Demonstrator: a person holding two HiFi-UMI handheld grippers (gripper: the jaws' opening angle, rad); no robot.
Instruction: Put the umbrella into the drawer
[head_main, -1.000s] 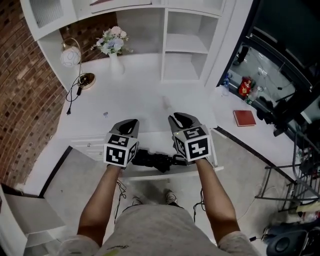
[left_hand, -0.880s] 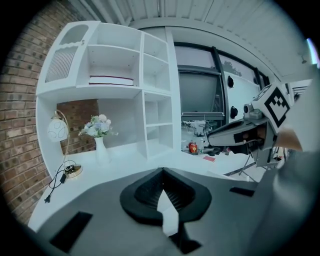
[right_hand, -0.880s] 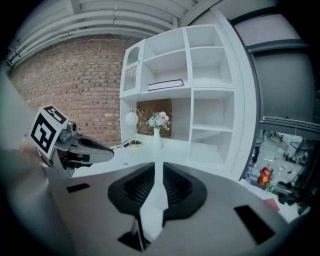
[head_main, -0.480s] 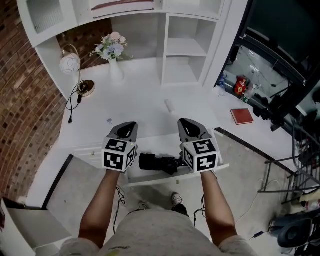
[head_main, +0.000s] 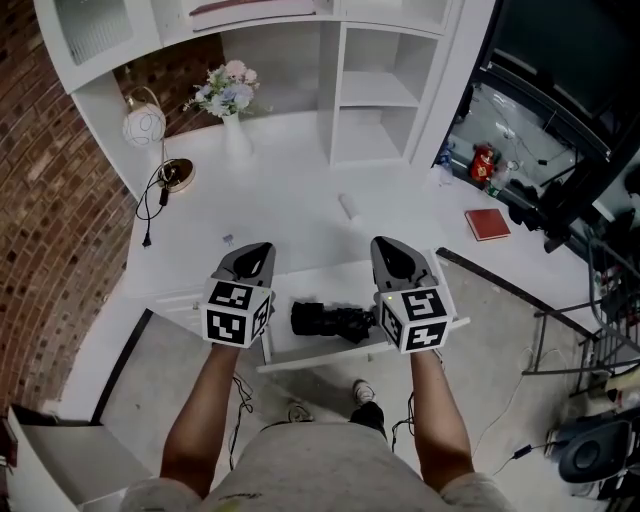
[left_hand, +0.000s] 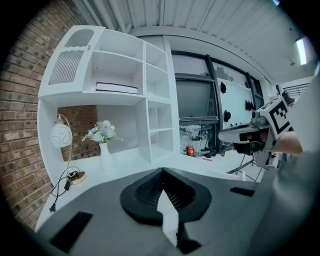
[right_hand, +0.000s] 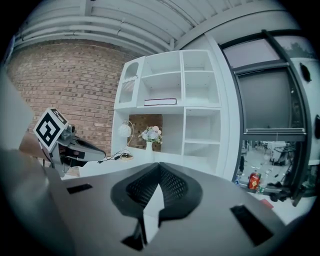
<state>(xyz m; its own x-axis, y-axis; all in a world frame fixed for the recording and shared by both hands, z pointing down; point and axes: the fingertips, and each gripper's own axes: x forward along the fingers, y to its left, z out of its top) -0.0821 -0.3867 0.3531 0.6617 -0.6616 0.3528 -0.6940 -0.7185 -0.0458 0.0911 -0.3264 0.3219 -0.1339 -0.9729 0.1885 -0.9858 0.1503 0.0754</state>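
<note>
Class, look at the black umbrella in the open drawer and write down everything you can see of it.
The umbrella is compact, folded shut and black, with creased fabric. It lies on its side, left to right in the head view, on the floor of the open white drawer. Only the drawer seems to touch it. Its handle is too dark to make out.

Brick wall (head_main: 45, 200), white shelved desk (head_main: 290, 190), grey floor (head_main: 135, 365)
</note>
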